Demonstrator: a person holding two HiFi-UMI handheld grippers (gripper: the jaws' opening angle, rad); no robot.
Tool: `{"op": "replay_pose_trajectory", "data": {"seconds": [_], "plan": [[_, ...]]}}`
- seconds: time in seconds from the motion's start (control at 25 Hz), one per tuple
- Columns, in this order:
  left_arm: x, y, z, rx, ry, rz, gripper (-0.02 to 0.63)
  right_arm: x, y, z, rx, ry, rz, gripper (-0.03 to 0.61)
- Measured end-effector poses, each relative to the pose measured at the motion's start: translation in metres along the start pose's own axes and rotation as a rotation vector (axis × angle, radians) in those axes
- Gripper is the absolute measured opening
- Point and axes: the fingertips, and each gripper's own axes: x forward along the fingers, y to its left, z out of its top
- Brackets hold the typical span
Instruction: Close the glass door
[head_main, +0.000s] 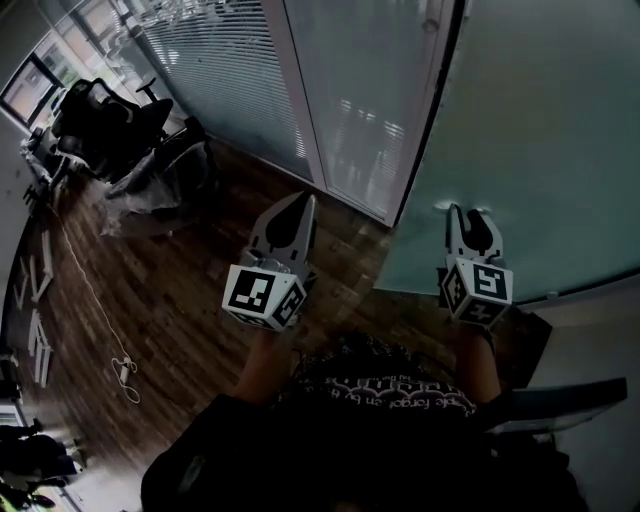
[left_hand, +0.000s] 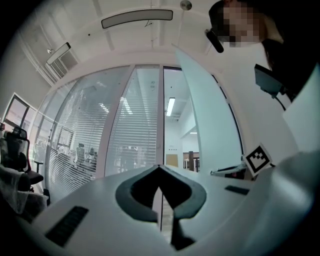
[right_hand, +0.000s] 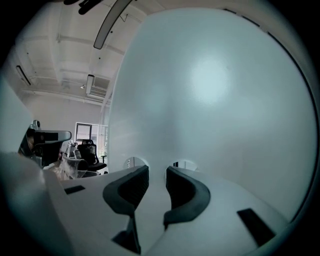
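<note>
Glass door (head_main: 540, 130), frosted and pale green, is seen standing open at the right of the head view, directly ahead of the right gripper (head_main: 470, 212). The gripper's jaws are held slightly apart with nothing between them. In the right gripper view the door (right_hand: 215, 90) fills almost the whole field, and the tips of the right gripper (right_hand: 156, 170) are brought close up to its face; whether contact is made cannot be told. The door is held upright, its long axis vertical, its dark free edge turned toward the slatted glass partition (head_main: 230, 80) and its lower edge carried above the wooden floor (head_main: 180, 290). The left gripper (head_main: 303, 200) is clenched empty, well left of the door. Only square black-and-white markers are shown on the cubes; the garment's print cannot be read.
</note>
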Motion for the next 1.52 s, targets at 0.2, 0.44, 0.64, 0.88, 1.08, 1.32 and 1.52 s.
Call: {"op": "replay_pose_trajectory", "data": {"seconds": [0.2,0.44,0.64,0.88,1.08,1.32,1.52], "plan": [[0.020,0.006,-0.003,-0.035,0.008,-0.037,0.002,0.019,-0.009,0.007,0.004,0.017,-0.033,0.109],[0.035,0.014,-0.014,-0.063,0.018,-0.061,0.002,0.039,-0.016,0.008,0.013,0.044,-0.064,0.109],[0.054,0.014,-0.017,-0.069,0.019,-0.069,0.002,0.051,-0.025,0.012,0.009,0.036,-0.075,0.109],[0.086,0.016,-0.017,-0.072,0.011,-0.078,0.002,0.069,-0.035,0.018,0.000,0.024,-0.062,0.109],[0.116,0.028,-0.021,-0.046,0.003,-0.076,0.002,0.096,-0.044,0.012,0.010,0.021,-0.071,0.109],[0.145,0.037,-0.025,-0.047,0.007,-0.076,0.002,0.119,-0.055,0.015,0.007,0.023,-0.075,0.109],[0.168,0.037,-0.030,-0.049,0.011,-0.089,0.002,0.139,-0.065,0.019,0.015,0.049,-0.080,0.109]]}}
